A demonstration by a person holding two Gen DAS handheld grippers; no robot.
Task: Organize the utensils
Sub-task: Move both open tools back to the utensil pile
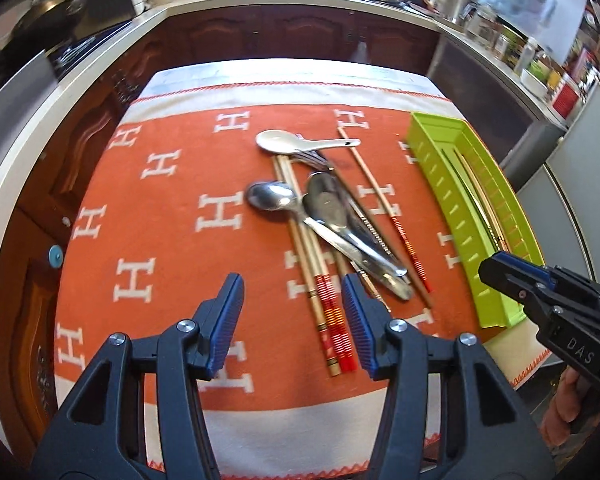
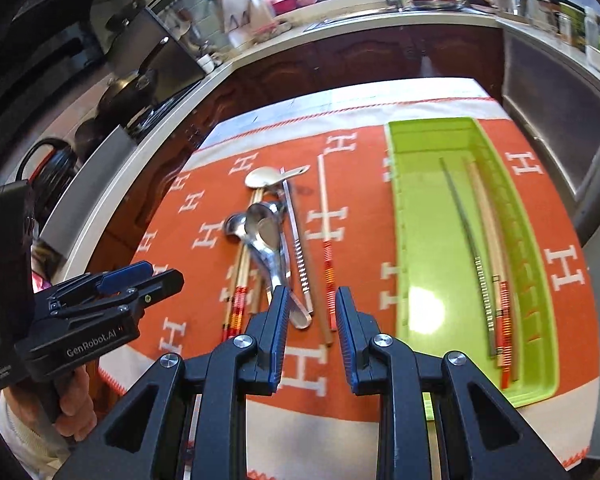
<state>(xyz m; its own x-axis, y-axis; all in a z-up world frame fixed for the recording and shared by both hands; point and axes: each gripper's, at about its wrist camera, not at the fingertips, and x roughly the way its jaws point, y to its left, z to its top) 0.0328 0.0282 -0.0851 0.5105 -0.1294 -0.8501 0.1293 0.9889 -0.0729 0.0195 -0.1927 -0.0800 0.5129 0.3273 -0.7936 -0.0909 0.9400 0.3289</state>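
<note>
A heap of utensils lies mid-cloth: a white ceramic spoon, two metal spoons, a fork and several red-banded chopsticks. To their right stands a green tray, with a few chopsticks lying along its right side. My left gripper hovers open and empty above the near ends of the chopsticks. My right gripper hangs between the heap and the tray, its jaws a narrow gap apart with nothing in them.
An orange cloth with white H letters covers the small table. Dark wooden cabinets and a pale countertop crowded with kitchenware ring the table closely. A person's hand holds the left gripper's handle.
</note>
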